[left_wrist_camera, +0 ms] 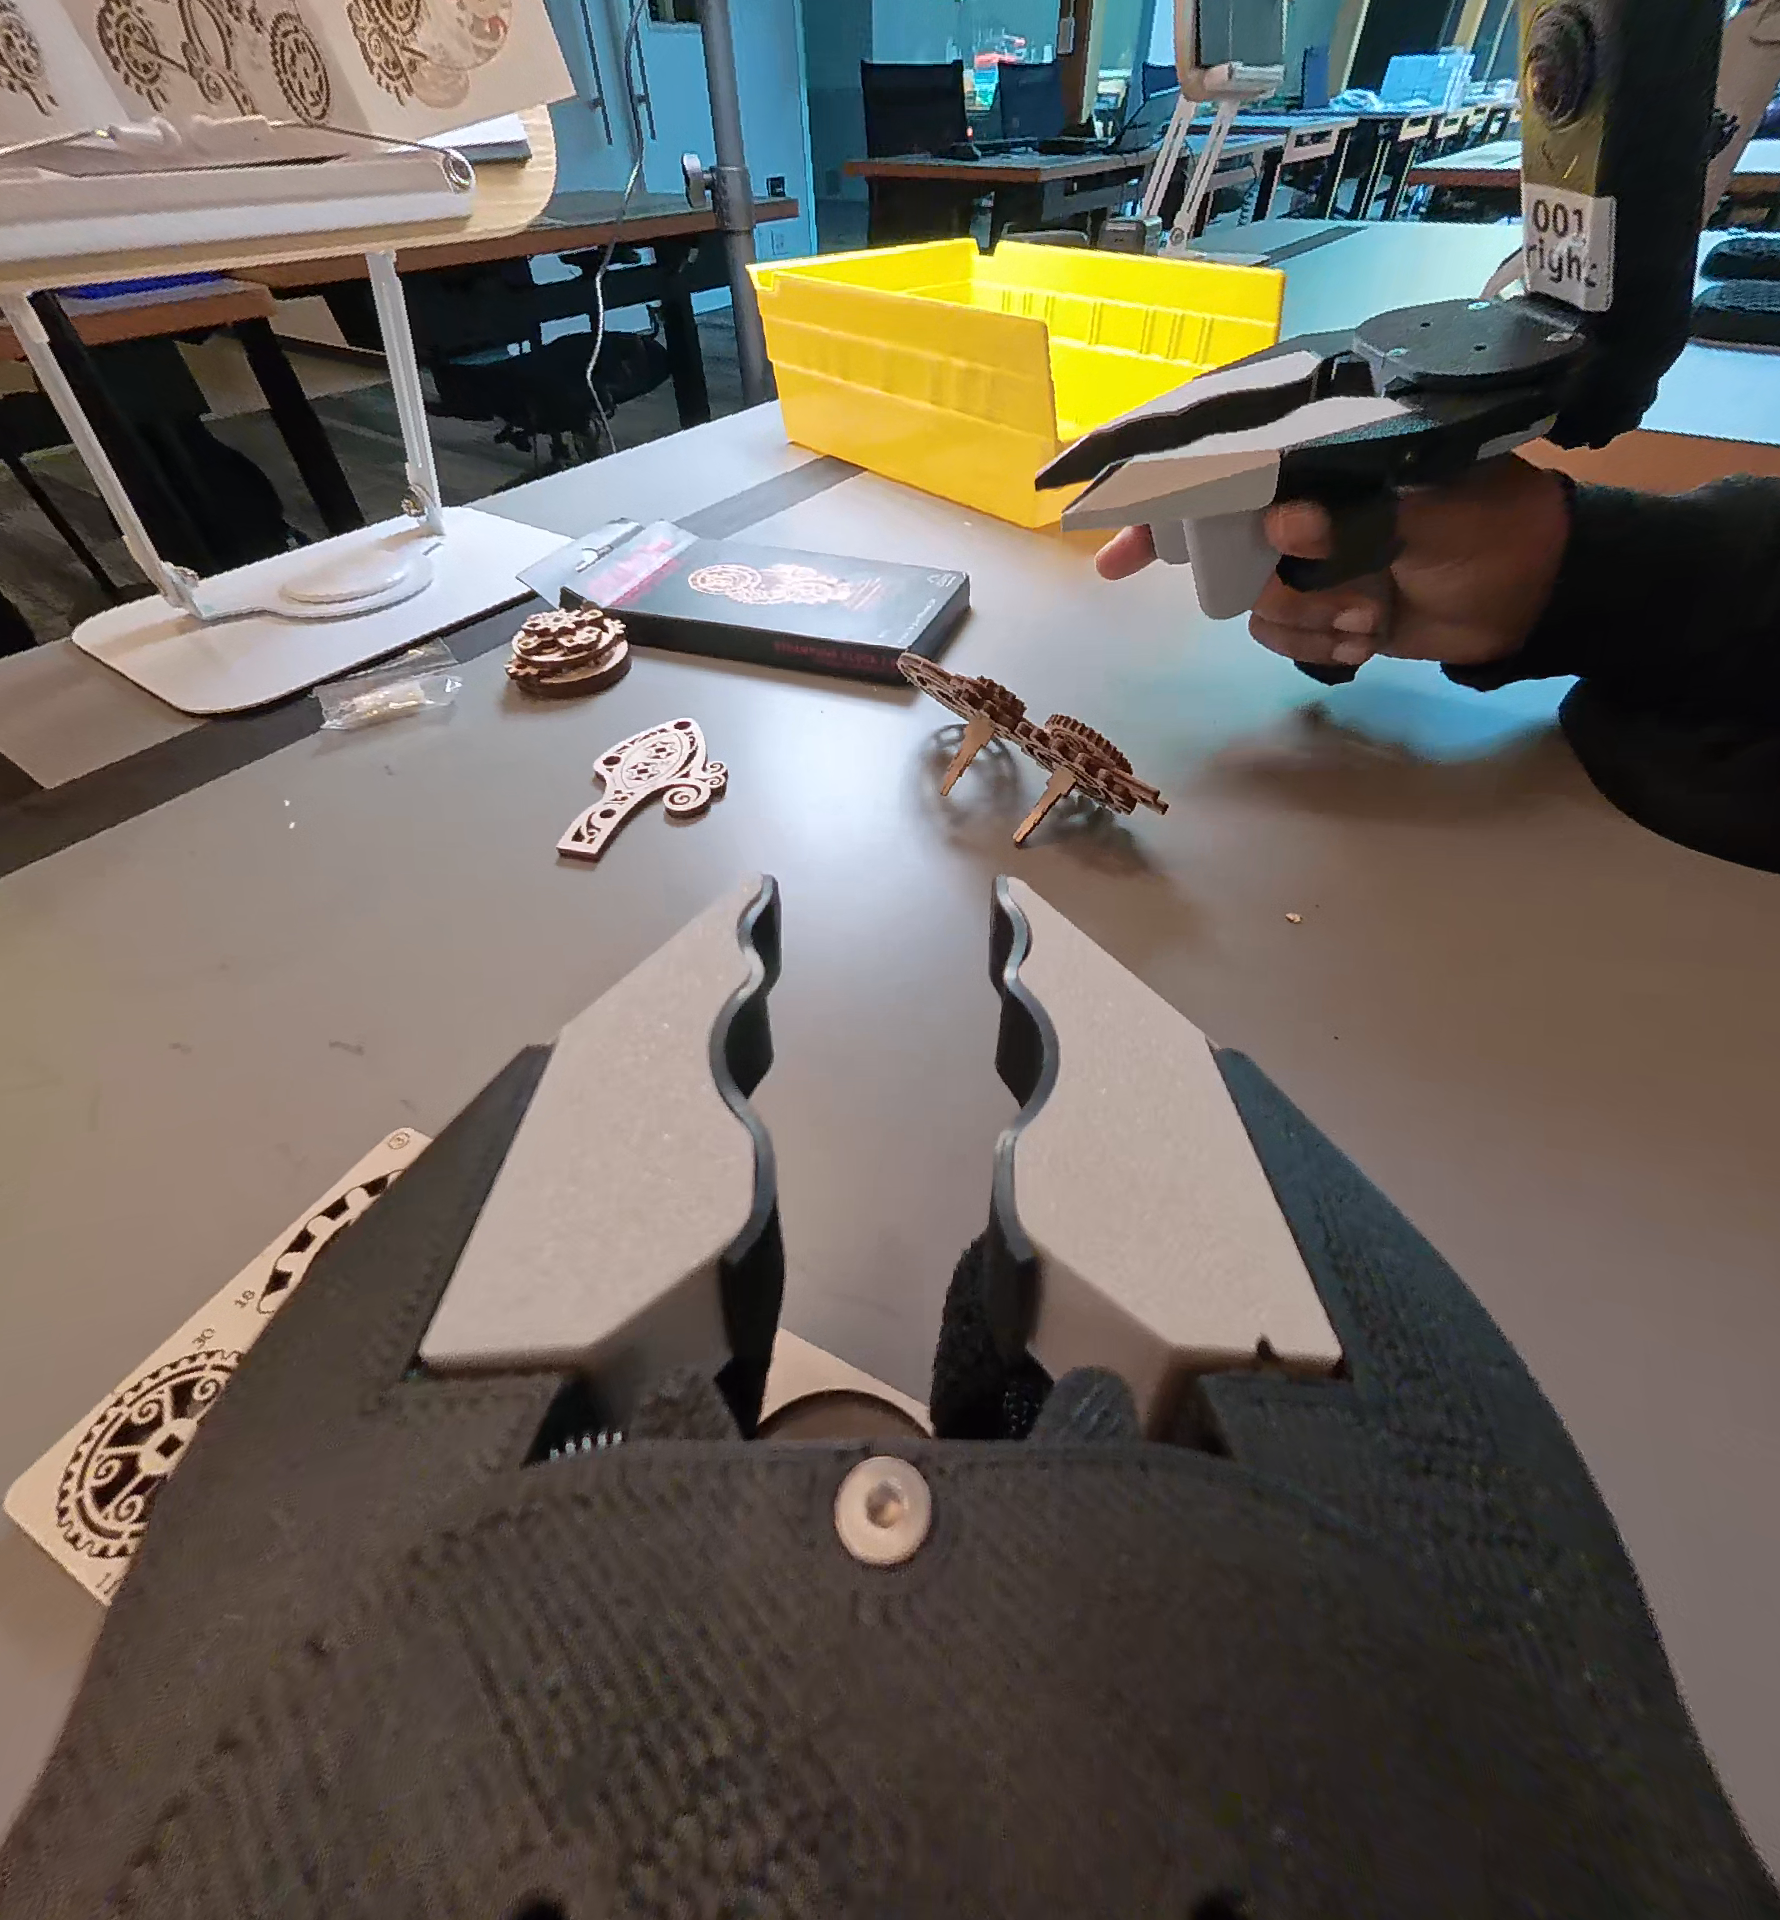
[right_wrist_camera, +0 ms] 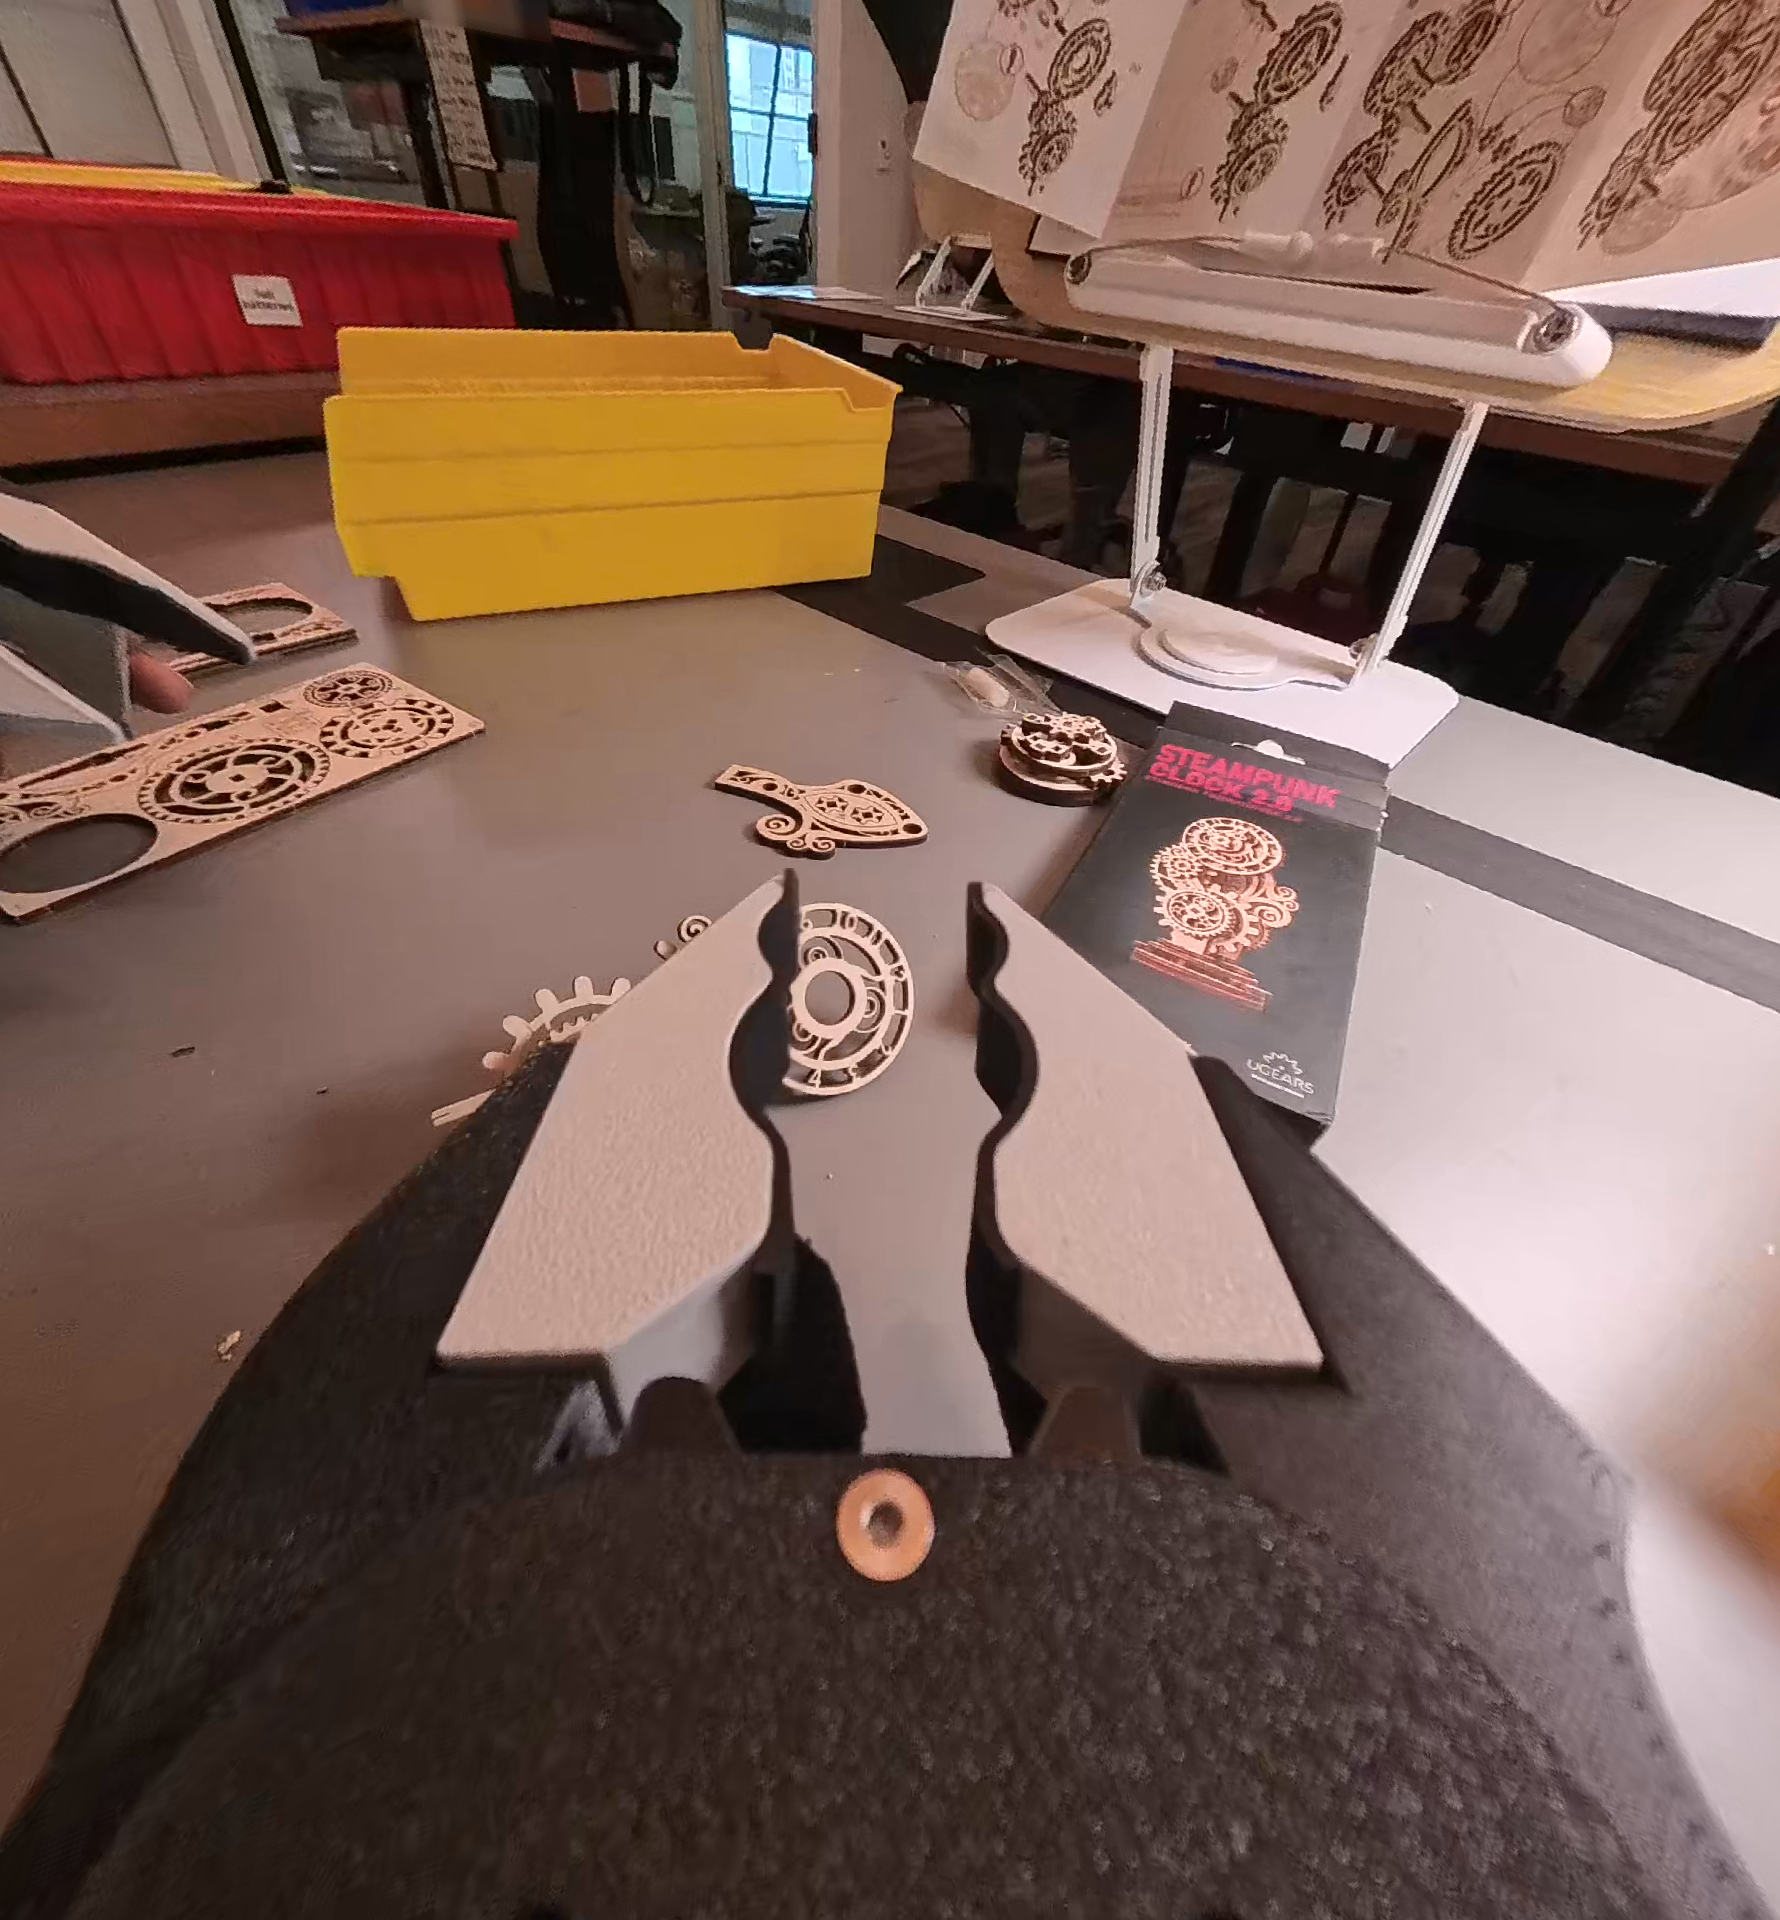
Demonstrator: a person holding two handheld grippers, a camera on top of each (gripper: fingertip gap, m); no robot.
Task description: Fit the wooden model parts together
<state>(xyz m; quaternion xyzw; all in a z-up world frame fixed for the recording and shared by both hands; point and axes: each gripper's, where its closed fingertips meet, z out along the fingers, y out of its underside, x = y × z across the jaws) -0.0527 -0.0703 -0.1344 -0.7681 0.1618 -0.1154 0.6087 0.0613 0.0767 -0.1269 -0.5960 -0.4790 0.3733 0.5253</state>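
A wooden gear assembly (left_wrist_camera: 1042, 743) stands on two pegs on the grey table (left_wrist_camera: 1281, 1039). In the right wrist view its dial ring (right_wrist_camera: 855, 997) shows between and below the fingers of my right gripper (right_wrist_camera: 881, 894), which is open, empty and held above it. The right gripper (left_wrist_camera: 1062, 488) also shows in the left wrist view, in a hand. My left gripper (left_wrist_camera: 886, 904) is open and empty, low over bare table in front of a flat ornate wooden piece (left_wrist_camera: 647, 779). That piece (right_wrist_camera: 834, 816) and a small round gear stack (left_wrist_camera: 567, 649) lie apart from the assembly.
A yellow bin (left_wrist_camera: 969, 353) stands at the back, a black box (left_wrist_camera: 782, 603) lies beside the parts. A white book stand (left_wrist_camera: 325, 592) holds instruction pages (right_wrist_camera: 1385, 114). Cut-out wooden sheets (right_wrist_camera: 221, 779) lie under the left gripper (right_wrist_camera: 185, 691). There is a small plastic bag (left_wrist_camera: 387, 696). Across from one pair of fingers to the other is roughly 20 cm. The small round gear stack (left_wrist_camera: 567, 649) lies around 20 cm away from my right fingertips. It is also in sight in the right wrist view (right_wrist_camera: 1019, 736).
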